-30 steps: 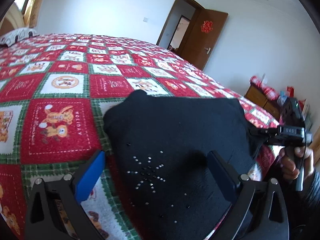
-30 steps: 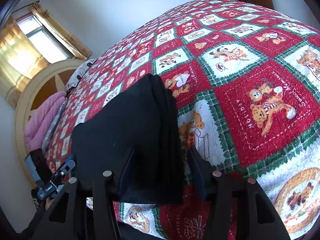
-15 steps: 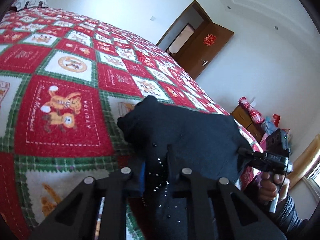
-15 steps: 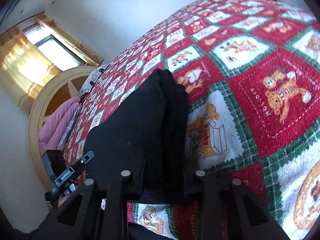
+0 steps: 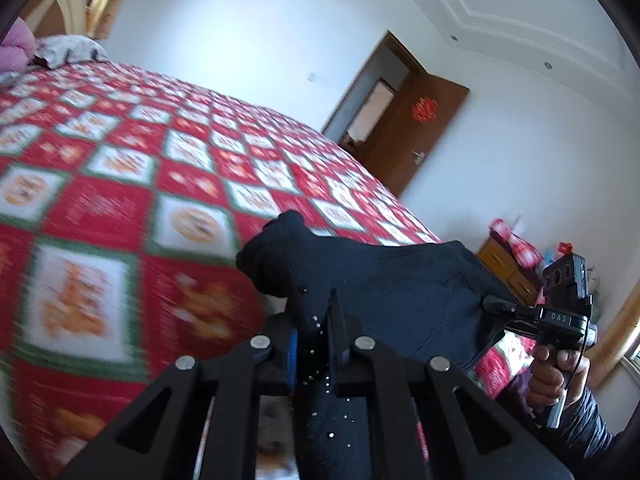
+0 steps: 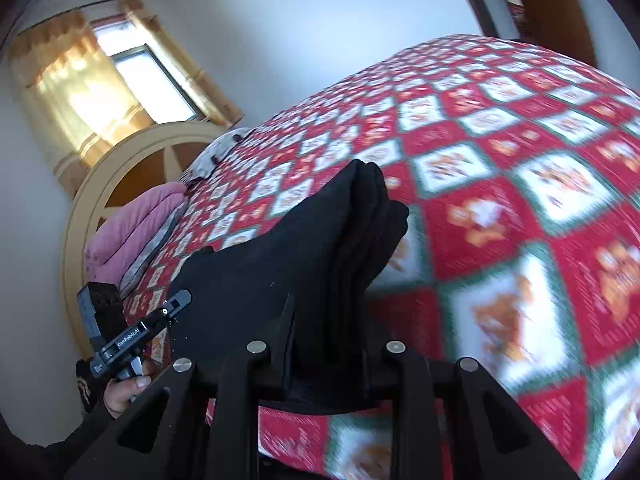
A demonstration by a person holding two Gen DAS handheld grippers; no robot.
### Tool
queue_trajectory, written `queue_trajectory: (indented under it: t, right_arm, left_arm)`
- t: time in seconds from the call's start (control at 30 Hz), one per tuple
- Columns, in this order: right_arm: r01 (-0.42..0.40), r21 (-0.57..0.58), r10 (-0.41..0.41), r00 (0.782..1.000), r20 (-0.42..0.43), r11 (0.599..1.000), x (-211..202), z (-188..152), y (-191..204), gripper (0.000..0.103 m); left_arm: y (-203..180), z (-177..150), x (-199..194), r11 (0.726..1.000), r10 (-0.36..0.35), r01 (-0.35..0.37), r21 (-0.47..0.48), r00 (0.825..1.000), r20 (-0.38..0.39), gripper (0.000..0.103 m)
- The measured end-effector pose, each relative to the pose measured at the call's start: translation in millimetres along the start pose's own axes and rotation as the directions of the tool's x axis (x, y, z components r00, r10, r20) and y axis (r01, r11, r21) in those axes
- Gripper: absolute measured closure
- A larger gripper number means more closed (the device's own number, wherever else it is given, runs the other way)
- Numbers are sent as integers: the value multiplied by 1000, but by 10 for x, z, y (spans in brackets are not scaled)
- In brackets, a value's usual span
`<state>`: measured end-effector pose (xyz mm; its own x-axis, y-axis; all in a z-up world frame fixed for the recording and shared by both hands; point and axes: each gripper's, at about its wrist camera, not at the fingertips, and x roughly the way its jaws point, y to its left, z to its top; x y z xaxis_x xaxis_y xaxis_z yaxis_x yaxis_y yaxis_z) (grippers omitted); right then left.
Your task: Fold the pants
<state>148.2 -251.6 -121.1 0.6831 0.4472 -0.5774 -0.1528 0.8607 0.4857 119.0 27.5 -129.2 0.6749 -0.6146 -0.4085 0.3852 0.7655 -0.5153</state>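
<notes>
The black pants (image 5: 380, 276) are folded into a thick bundle and held up off the red patchwork bedspread (image 5: 120, 208). My left gripper (image 5: 316, 340) is shut on the near edge with small studs. My right gripper (image 6: 324, 344) is shut on the other near corner of the pants (image 6: 280, 264), where several stacked layers show. Each gripper shows in the other's view: the right one (image 5: 496, 306) at right, the left one (image 6: 176, 304) at lower left. The bundle's far end points out over the bed.
The bedspread (image 6: 500, 200) covers a large bed. A pink quilt (image 6: 132, 232) and a pillow lie by the round headboard (image 6: 104, 184). A brown door (image 5: 416, 136) stands open at the far wall. A wooden cabinet (image 5: 504, 268) with items stands at right.
Both grippers closed on the near edge of the pants and lifted the bundle off the bedspread. Both views tilted upward and the bed blurs with motion.
</notes>
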Motion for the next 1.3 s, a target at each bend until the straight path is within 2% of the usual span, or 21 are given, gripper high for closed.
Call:
queue_trajectory:
  t: [0.23,0.47,0.67,0.83,0.9,0.97,1.0,1.07,1.23,1.27,1.3]
  right_arm:
    - [-101,-70,97,994,-53,992,775,424,597,79]
    - [-184,-115,170,978,-117,976,1667,707,1185,79]
    - [-222,-126,200,965,-168,967,2260,821,1518,79]
    - [-193,-90,168,959,-226,977,2642,749,1491,79]
    - [-191,-61,170,952,-253,980,2735,715,1407,77]
    - [-176,-25,163,950,-266,984,2777,701,1304,71]
    - [-171,-1,164,948,-273,985,2799,691,1249,68]
    - [-127,7,123,947,-297,992,2836,649,1176,57]
    - [-86,0,82,951,-298,996,2814,572,1086,51]
    - [-86,4,83,951,-297,996,2814,574,1074,51]
    - [-86,5,83,952,-295,996,2809,570,1066,51]
  left_arm:
    - [538,297,-311,992,124,-124,-11,990,65,92]
    - [1103,641,-621,968,250,-247,-39,959,135,92]
    - [1494,691,-679,950,310,-302,-81,943,119,92]
    - [1728,568,-562,936,346,-339,-96,936,59,89]
    - [1806,484,-504,921,380,-374,-109,924,33,71]
    - [1846,413,-491,918,383,-378,-120,924,19,67]
    - [1854,387,-491,916,386,-381,-121,922,17,62]
    - [1857,349,-506,914,393,-388,-121,919,21,56]
    - [1857,358,-500,904,419,-416,-101,908,13,49]
    - [1827,351,-495,897,436,-434,-82,900,12,48]
    - [1815,349,-493,890,453,-451,-72,891,14,42]
